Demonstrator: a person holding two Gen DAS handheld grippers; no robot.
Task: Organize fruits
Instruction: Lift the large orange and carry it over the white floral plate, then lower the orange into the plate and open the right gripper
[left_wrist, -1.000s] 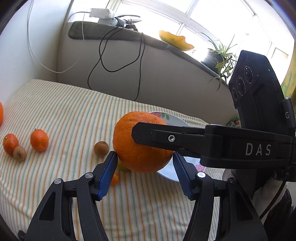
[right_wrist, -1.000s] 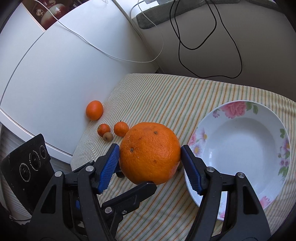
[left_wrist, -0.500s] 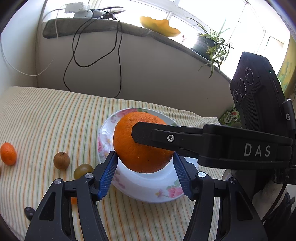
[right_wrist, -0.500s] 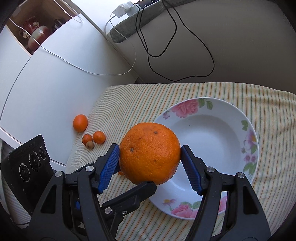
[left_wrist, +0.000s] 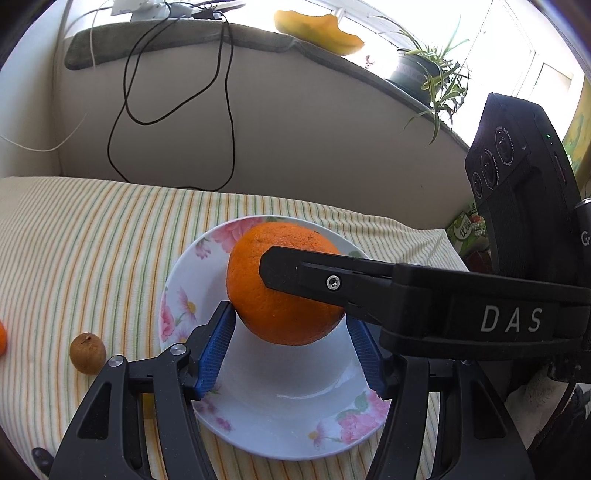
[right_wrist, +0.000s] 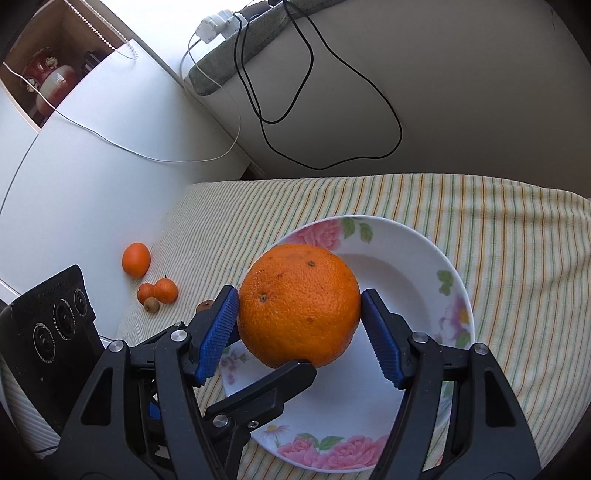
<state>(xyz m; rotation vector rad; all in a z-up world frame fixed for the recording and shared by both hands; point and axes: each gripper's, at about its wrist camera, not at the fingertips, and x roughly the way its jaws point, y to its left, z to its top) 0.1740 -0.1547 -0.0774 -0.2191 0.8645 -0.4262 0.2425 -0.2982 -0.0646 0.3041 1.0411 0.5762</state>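
Observation:
A big orange hangs just above a white flowered plate on the striped cloth. My left gripper is shut on the orange, its blue pads against the fruit's two sides. My right gripper is shut on the same orange from the other direction, blue pads pressed left and right. In the left wrist view a black finger of the right gripper crosses the orange. In the right wrist view a finger of the left gripper sits under the fruit.
Left of the plate lie a mandarin, two smaller mandarins, and brown longan-like fruits. A beige wall with hanging black cables borders the cloth at the back; a potted plant stands on the sill.
Both grippers carried the orange together to the right and slightly down, from over bare cloth to above the plate. The loose small fruits slid toward the left edge of view.

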